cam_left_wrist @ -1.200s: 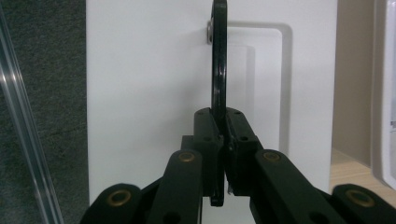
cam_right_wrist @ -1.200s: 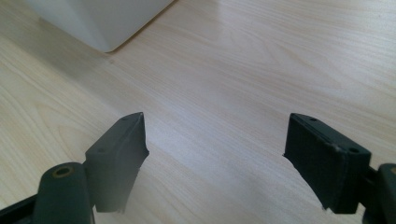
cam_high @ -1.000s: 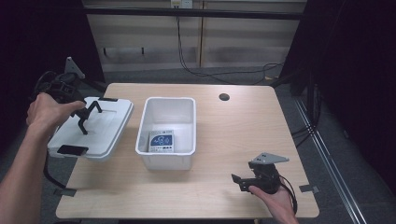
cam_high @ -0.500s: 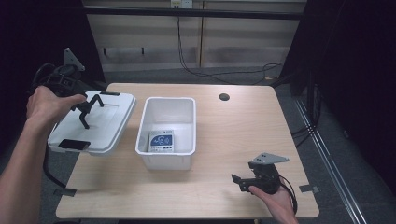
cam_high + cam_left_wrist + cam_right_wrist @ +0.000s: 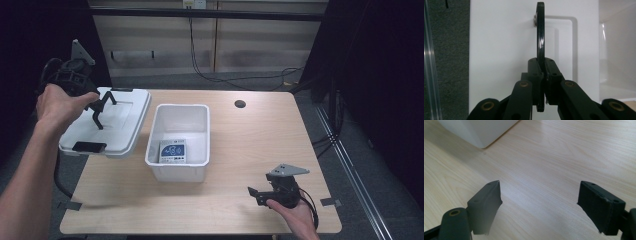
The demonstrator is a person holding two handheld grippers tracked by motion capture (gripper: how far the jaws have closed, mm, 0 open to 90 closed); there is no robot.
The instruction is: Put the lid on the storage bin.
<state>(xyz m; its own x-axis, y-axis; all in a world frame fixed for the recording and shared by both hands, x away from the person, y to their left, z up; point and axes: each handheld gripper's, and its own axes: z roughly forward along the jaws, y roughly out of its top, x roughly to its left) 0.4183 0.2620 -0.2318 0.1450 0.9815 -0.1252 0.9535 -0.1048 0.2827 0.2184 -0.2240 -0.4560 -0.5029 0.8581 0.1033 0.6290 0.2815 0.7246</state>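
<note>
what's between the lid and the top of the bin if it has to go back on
Nothing visible. The left claw is shut on the black handle of the white lid, held tilted just left of the open bin. The bin's rim is unobstructed; a blue and white packet lies low inside. The right claw rests open far off.

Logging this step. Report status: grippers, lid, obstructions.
Left gripper shut on lid handle, white lid held left of open bin. Right gripper open, idle over table. Nothing in the way.

lid (image 5: 117,125) left of bin (image 5: 178,140), card (image 5: 173,151) inside
</note>
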